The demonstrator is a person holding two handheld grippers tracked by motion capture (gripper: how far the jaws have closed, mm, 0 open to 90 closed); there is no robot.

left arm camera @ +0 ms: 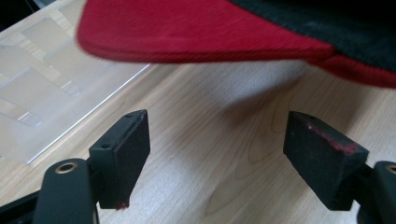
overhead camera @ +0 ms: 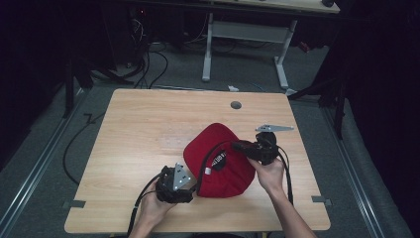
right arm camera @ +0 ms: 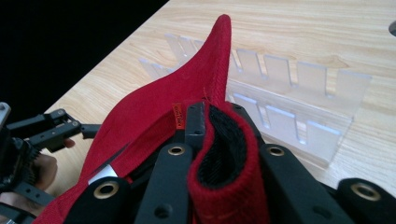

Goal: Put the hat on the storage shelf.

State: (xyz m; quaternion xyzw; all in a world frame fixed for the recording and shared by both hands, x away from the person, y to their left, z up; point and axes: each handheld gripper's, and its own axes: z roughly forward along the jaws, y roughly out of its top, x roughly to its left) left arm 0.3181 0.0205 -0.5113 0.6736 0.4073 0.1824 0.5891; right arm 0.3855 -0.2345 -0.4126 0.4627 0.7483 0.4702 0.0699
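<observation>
A red cap (overhead camera: 218, 161) with a black inner band lies upturned on the wooden table (overhead camera: 143, 129), right of centre. My right gripper (overhead camera: 243, 147) comes in from the right and is shut on the cap's rim; in the right gripper view the red and black band (right arm camera: 219, 158) is pinched between the jaws. My left gripper (overhead camera: 192, 187) sits at the cap's near left edge. In the left gripper view its jaws stand wide apart over bare wood, with the cap's edge (left arm camera: 187, 28) just beyond them, untouched. The left gripper (right arm camera: 70, 128) appears farther off in the right gripper view.
A clear acrylic slotted rack (right arm camera: 299, 88) stands on the table beyond the cap, and its edge (left arm camera: 42, 84) lies left of the left jaws. A round cable hole (overhead camera: 236, 105) sits near the far edge. Cables trail from both grippers toward the near edge.
</observation>
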